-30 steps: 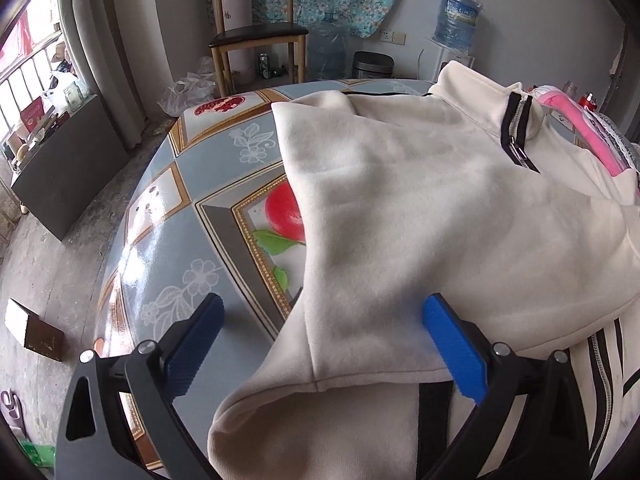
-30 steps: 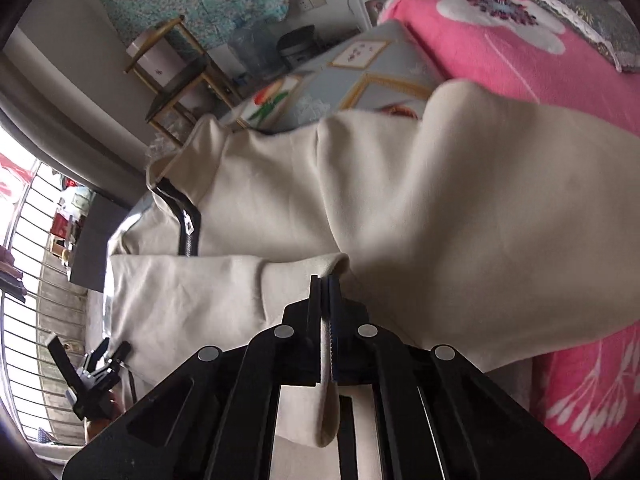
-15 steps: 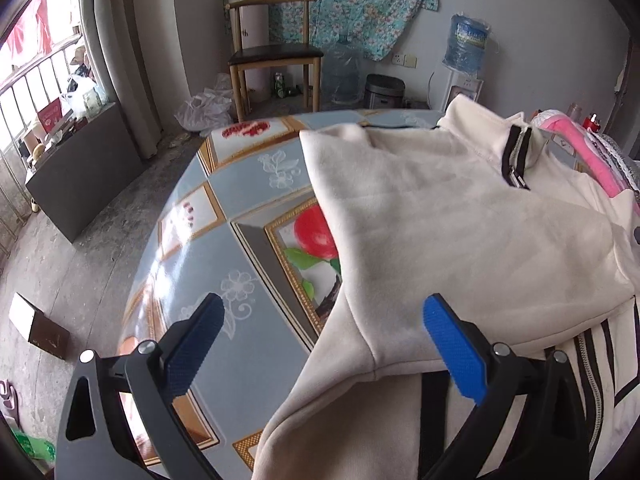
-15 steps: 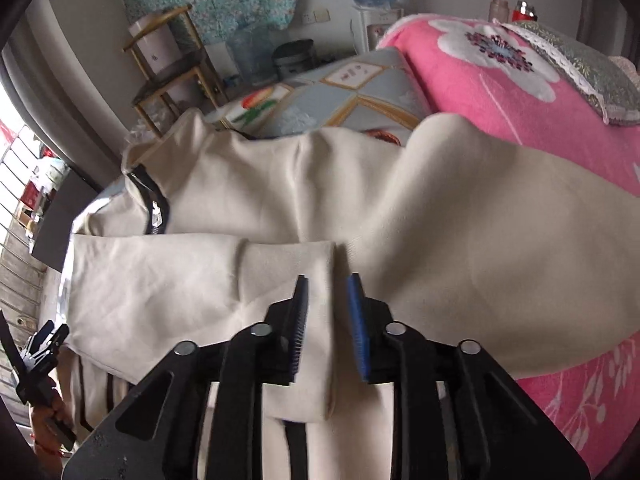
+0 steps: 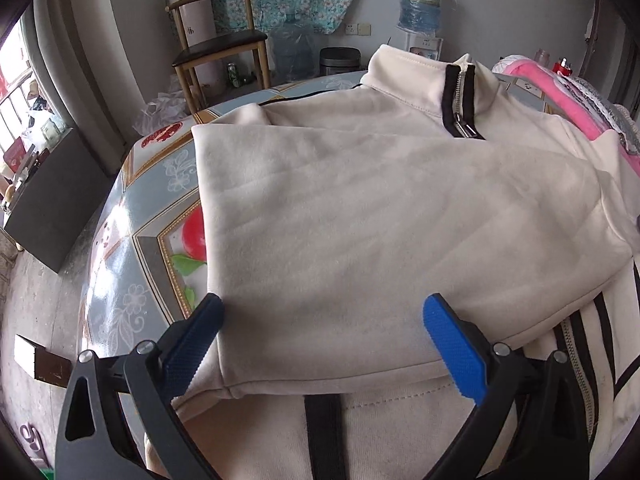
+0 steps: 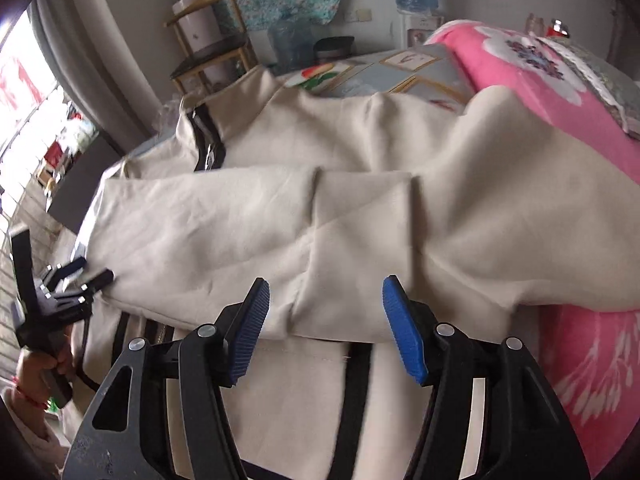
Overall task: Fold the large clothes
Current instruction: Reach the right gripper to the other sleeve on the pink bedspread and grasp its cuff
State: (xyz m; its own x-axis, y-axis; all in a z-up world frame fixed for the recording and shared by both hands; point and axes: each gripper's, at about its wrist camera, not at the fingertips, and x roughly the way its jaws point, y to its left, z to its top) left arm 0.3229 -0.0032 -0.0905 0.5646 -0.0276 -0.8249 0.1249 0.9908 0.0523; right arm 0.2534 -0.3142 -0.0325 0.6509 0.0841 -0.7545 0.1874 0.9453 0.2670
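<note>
A cream jacket (image 5: 380,216) with a black-edged zip collar (image 5: 460,96) and black stripes lies on the patterned table (image 5: 132,272), one sleeve folded across its front. My left gripper (image 5: 320,340) hovers open over the sleeve's near fold edge, pads wide apart and touching nothing. In the right wrist view the same jacket (image 6: 360,220) spreads out, its cuff (image 6: 360,208) lying flat on the body. My right gripper (image 6: 326,328) has its jaws opening above the cuff's lower edge, with cloth below the gap but not pressed. The left gripper (image 6: 86,274) shows at the far left, held by a hand (image 6: 44,360).
A pink flowered blanket (image 6: 568,80) lies along the right side, under the jacket's edge. Behind the table stand a wooden chair (image 5: 216,40), a water bottle (image 5: 420,4) on a dispenser and a dark bin (image 5: 340,62). A dark cabinet (image 5: 52,196) stands on the left.
My right gripper has let go of the sleeve cuff and its jaws have spread; the cuff now lies flat on the jacket. The left gripper has shifted along the fold, staying open.
</note>
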